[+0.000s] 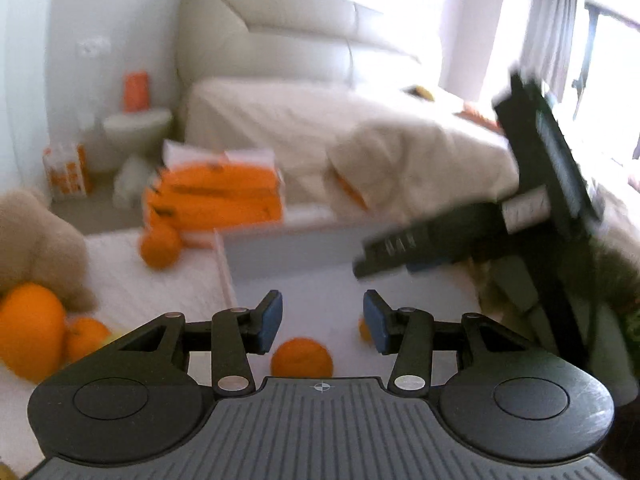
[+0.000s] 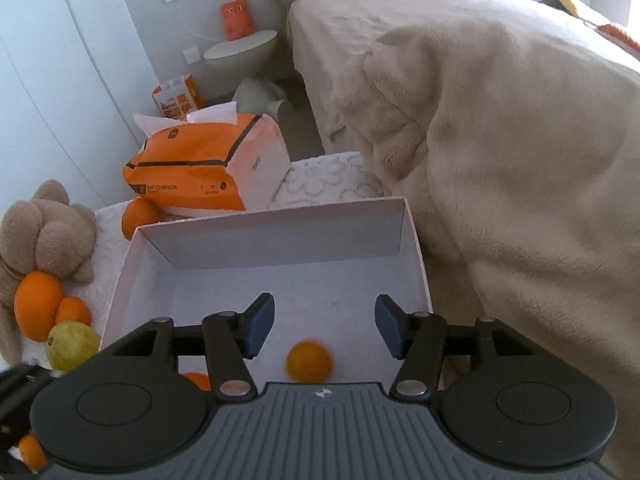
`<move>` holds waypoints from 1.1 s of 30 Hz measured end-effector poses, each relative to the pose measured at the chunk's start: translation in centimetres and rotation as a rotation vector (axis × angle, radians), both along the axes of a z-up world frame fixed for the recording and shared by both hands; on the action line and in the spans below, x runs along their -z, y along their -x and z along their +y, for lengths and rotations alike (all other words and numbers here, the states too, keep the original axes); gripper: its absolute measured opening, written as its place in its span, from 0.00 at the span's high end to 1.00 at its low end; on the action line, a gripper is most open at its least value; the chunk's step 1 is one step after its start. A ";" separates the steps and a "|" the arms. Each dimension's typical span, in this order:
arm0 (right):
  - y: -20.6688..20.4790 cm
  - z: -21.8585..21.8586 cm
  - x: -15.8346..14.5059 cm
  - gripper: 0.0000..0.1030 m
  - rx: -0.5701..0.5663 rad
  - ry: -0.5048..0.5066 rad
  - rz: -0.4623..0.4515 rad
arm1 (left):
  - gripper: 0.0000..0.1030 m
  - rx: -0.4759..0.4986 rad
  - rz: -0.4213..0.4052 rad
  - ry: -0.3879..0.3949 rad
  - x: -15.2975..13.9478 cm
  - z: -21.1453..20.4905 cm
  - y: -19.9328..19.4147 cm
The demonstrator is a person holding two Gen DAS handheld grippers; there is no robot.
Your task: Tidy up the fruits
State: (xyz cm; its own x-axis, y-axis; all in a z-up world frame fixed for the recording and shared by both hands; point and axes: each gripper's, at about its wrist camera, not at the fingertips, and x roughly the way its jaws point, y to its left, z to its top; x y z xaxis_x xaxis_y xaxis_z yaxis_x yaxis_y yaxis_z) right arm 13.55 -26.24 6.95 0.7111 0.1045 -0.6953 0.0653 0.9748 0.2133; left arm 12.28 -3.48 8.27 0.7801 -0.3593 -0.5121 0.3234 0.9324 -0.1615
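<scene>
A white open box stands on a lace-covered surface. My right gripper hangs open over it, nothing between its blue pads. Below it an orange, slightly blurred, is on the box floor. A second orange is half hidden behind the left finger linkage. My left gripper is open and empty above the same box, over an orange. Another orange peeks from behind its right pad. Left of the box lie a big orange, a small orange and a green fruit.
An orange tissue pack with an orange against it sits behind the box. A brown teddy bear is at the left. A cream blanket hangs from the bed on the right. The right tool's black frame crosses the left wrist view.
</scene>
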 end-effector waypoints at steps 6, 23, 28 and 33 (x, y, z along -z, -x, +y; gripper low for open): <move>0.6 0.5 -0.2 0.44 -0.009 0.014 0.002 | 0.52 -0.177 -0.107 0.056 -0.9 6.8 4.5; -2.4 14.3 -5.5 0.55 -0.197 0.095 -0.122 | 0.52 -0.370 -0.146 0.162 2.6 16.2 10.2; -8.5 19.4 -5.6 0.64 -0.162 0.162 -0.078 | 0.52 -0.375 -0.198 0.221 2.5 18.8 11.8; -12.6 22.7 -6.5 0.60 -0.210 0.385 -0.162 | 0.52 -0.433 -0.231 0.341 3.3 22.0 12.2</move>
State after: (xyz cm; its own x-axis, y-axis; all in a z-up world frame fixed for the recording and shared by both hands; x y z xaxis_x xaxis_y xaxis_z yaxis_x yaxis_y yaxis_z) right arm 26.11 -3.51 13.50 0.8050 0.0137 -0.5931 -0.1460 0.9736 -0.1757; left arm 0.10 18.57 5.00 0.9699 -0.0981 -0.2231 -0.0119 0.8953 -0.4453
